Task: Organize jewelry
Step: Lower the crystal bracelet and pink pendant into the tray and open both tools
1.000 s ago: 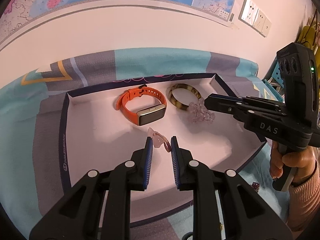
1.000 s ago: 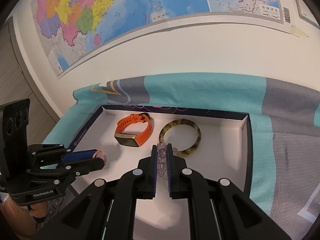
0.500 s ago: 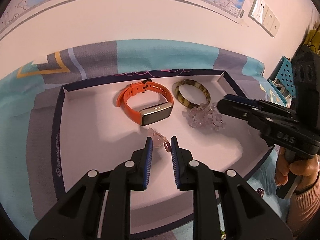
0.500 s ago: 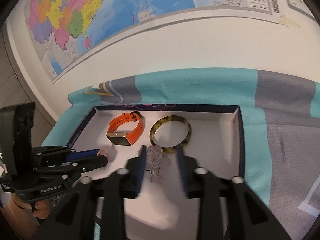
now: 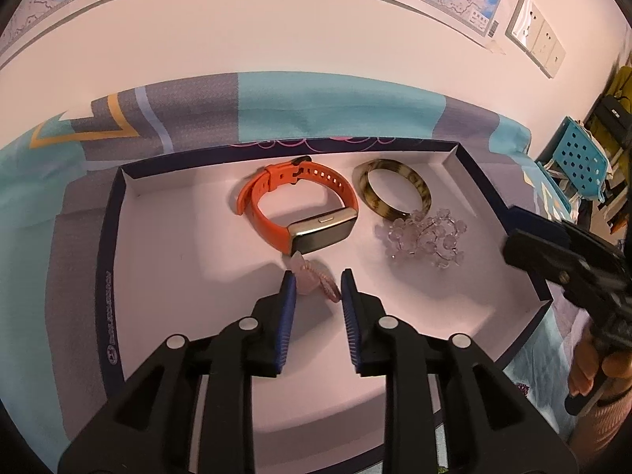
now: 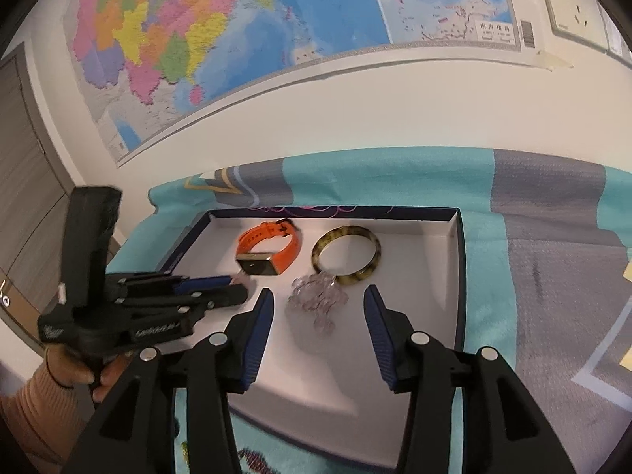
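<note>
left wrist view
left gripper (image 5: 315, 285): jaws narrow, a small pink piece (image 5: 312, 273) between the blue pads; i cannot tell if the pads touch it
tray (image 5: 110, 276): white floor, dark blue rim, on a teal and grey cloth (image 5: 316, 106)
watch (image 5: 300, 213): orange strap, gold case, at the back middle of the tray, its case just behind the pink piece
bangle (image 5: 395, 191): tortoiseshell, right of the watch, near the back wall
beads (image 5: 424, 239): clear cluster lying on the tray floor, touching the bangle's near edge
right gripper (image 5: 568, 245): at the tray's right rim, clear of the beads; jaw gap not readable from here
wall: a map and sockets (image 5: 537, 37) above the cloth

right wrist view
right gripper (image 6: 318, 308): jaws wide, nothing between them, hanging over the near part of the tray (image 6: 458, 276)
beads (image 6: 318, 300): on the floor beyond the tips, against the bangle (image 6: 347, 254)
watch (image 6: 268, 251): left of the bangle
left gripper (image 6: 233, 288): low at the left, tips close together near the watch case; the pink piece barely shows at the tips
map (image 6: 237, 31): coloured, on the wall behind
</note>
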`<state>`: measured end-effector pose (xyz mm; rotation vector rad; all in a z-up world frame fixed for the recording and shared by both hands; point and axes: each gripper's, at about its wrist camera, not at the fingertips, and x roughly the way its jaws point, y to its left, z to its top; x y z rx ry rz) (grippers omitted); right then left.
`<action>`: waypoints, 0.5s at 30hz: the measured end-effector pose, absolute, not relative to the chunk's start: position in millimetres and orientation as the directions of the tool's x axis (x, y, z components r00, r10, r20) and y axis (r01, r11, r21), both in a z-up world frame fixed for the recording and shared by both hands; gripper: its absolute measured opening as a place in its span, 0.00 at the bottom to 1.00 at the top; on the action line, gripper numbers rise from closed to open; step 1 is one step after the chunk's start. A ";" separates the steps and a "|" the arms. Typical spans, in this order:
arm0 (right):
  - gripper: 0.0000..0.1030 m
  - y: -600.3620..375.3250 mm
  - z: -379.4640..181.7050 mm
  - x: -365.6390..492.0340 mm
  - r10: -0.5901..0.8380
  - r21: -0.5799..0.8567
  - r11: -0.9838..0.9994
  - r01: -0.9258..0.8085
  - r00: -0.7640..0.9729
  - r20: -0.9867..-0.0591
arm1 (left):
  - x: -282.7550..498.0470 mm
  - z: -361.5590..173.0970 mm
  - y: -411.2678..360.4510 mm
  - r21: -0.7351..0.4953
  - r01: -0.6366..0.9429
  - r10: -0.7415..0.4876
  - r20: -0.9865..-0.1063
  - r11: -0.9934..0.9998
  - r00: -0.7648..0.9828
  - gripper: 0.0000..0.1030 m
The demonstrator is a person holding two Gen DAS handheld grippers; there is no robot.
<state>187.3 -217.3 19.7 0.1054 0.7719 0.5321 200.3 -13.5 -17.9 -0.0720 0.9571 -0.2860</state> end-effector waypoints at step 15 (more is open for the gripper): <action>0.48 -226.5 28.4 111.6 0.543 0.241 0.817 -0.523 0.559 -0.627 | 131.5 31.4 4.3 -0.139 0.240 -0.268 -0.691 0.961 0.672 0.49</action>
